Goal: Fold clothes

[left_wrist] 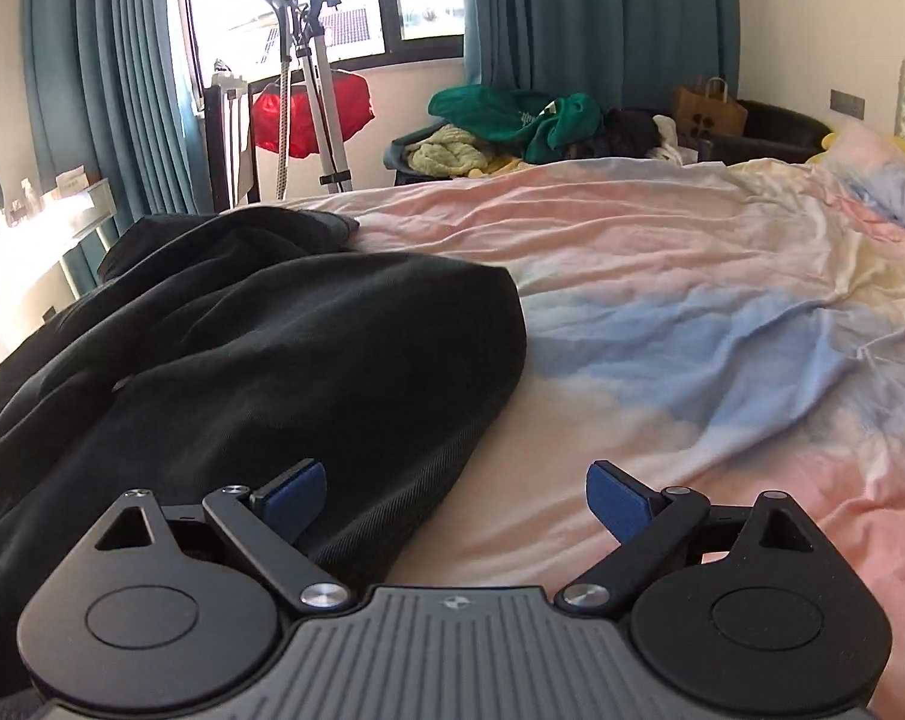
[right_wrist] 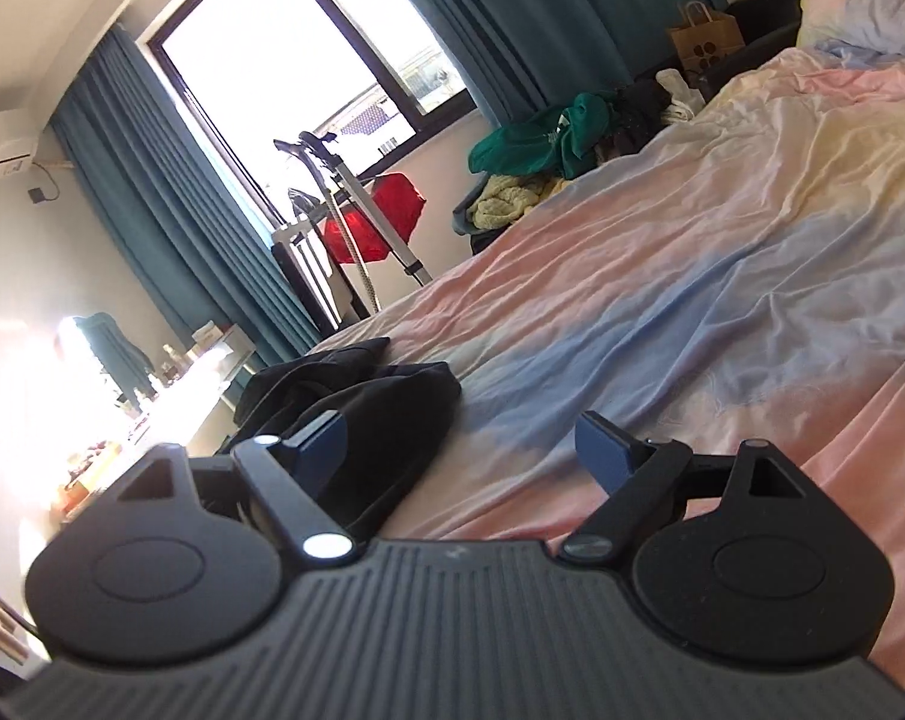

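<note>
1. The bed (left_wrist: 662, 312), under a rumpled sheet dyed in pink, blue and cream, filled the space ahead of both sets of tongs and ran off to their right.
2. The teal curtains (left_wrist: 602, 18) and the window (right_wrist: 254, 96) stood far ahead, beyond the bed's far edge.
3. The black garment (left_wrist: 260, 360) lay bunched on the sheet just ahead and left of the left gripper (left_wrist: 455, 501), its near hem reaching the left blue pad (left_wrist: 299, 495). From the right gripper (right_wrist: 464, 450) it sat ahead and left as well, a little further off.
4. A pile of green and yellow clothes (left_wrist: 512, 120) waited well ahead, past the bed, beside a brown paper bag (left_wrist: 710, 108).
5. Both sets of tongs stood spread wide, holding nothing.
6. Judged from this, folding had barely begun: the garment was a heap, with no flat panel or crease visible; spreading and every fold remained, as did the far pile.
7. No readable writing: the green top and the bag carried marks too small to make out.
</note>
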Demonstrator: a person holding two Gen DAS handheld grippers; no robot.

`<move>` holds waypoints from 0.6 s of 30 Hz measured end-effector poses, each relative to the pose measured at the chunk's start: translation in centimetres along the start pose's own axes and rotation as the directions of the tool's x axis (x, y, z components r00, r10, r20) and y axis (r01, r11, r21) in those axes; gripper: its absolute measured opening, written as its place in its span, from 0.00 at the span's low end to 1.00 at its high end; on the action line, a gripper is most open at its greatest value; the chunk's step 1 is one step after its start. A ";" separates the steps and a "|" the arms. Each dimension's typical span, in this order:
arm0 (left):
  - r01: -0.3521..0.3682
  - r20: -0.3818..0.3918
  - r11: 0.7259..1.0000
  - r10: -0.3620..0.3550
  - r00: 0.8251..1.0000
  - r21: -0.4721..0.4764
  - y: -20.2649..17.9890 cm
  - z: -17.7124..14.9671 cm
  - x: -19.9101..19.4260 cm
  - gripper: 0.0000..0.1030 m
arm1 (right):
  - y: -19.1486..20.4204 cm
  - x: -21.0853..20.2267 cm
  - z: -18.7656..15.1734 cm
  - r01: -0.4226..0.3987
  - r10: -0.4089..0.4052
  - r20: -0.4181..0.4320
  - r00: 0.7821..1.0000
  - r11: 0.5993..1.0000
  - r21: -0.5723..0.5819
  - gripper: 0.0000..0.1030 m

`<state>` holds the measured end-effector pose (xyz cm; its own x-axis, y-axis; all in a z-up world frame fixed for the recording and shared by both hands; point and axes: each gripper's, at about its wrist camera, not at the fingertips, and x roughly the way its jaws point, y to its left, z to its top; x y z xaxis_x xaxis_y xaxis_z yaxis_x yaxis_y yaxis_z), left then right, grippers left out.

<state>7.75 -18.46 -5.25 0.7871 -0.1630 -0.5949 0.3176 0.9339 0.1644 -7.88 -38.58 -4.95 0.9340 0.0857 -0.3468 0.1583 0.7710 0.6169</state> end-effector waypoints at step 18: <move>-0.183 -0.031 0.906 0.210 0.977 0.382 -6.4 7.9 17.5 0.08 | -5.3 7.7 0.2 0.120 -0.118 -0.024 0.993 0.987 0.106 0.83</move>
<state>23.64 -29.82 -10.55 0.8197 0.0470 -0.5709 0.3455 0.7544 0.5581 -1.44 -42.12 -10.69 0.9010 0.0095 -0.4337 0.3017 0.7047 0.6422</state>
